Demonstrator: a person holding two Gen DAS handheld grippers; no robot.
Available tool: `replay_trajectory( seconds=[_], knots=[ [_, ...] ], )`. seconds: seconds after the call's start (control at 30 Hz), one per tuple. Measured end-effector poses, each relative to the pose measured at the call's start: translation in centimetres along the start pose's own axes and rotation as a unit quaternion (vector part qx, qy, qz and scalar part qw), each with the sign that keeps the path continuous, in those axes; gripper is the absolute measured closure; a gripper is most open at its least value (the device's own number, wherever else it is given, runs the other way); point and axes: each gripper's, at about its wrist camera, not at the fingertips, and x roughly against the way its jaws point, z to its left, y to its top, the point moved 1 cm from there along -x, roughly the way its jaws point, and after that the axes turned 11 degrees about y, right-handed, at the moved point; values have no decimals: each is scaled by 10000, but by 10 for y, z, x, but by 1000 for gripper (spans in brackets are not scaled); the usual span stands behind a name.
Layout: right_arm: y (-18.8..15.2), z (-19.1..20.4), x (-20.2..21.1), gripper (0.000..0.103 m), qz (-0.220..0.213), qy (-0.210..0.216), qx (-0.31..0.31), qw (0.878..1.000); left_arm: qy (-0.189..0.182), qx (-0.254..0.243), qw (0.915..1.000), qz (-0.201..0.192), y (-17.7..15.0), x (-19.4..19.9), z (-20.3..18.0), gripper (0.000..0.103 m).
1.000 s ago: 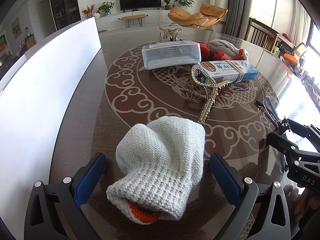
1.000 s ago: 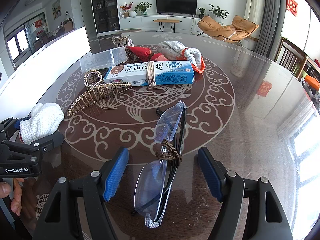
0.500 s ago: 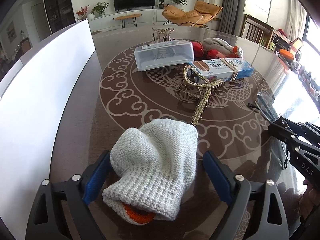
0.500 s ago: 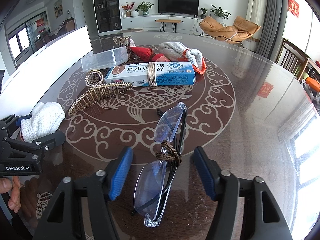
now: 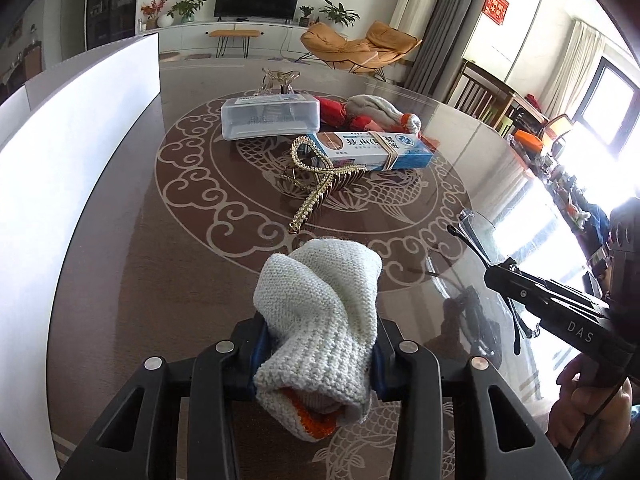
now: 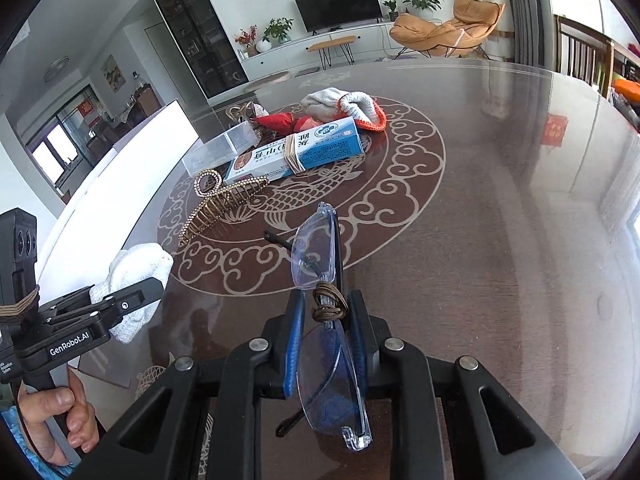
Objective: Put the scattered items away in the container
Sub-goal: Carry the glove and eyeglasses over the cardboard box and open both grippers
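My left gripper [image 5: 316, 344] is shut on a white knitted glove [image 5: 320, 312] with an orange cuff, held just above the table; it also shows in the right wrist view [image 6: 134, 280]. My right gripper [image 6: 322, 316] is shut on clear folded glasses [image 6: 320, 248] tied with a brown band. The glasses also show in the left wrist view [image 5: 476, 236]. A clear plastic container [image 5: 270, 116] stands at the far middle of the table. A gold hair claw [image 5: 320, 180] and a blue medicine box [image 5: 372, 150] lie in front of it.
A second white glove [image 6: 344, 106] and a red item [image 6: 280, 122] lie behind the box. A white panel [image 5: 68, 140] runs along the table's left side. The round glass-topped table [image 6: 500, 220] stretches to the right. Chairs stand at the far right.
Both grippers have shut: the left on the white glove, the right on the glasses. Both items are lifted a little and the views have tilted.
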Motion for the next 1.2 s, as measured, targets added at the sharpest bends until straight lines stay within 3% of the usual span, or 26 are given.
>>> replay_trajectory(
  seconds=[0.6, 0.87, 1.03, 1.2],
  knots=[
    [-15, 34, -3, 81, 31, 267, 164, 9995, -182, 72, 9997, 161, -17, 10, 0, 63],
    [-4, 54, 6, 81, -58, 390, 400, 9984, -358, 185, 9991, -102, -4, 43, 3, 63],
    [25, 109, 6, 81, -170, 787, 794, 9936, -376, 595, 9962, -508, 15, 95, 52, 63],
    [65, 207, -2, 81, -290, 1581, 1396, 9771, 307, 1164, 9893, -820, 24, 141, 154, 63]
  ],
)
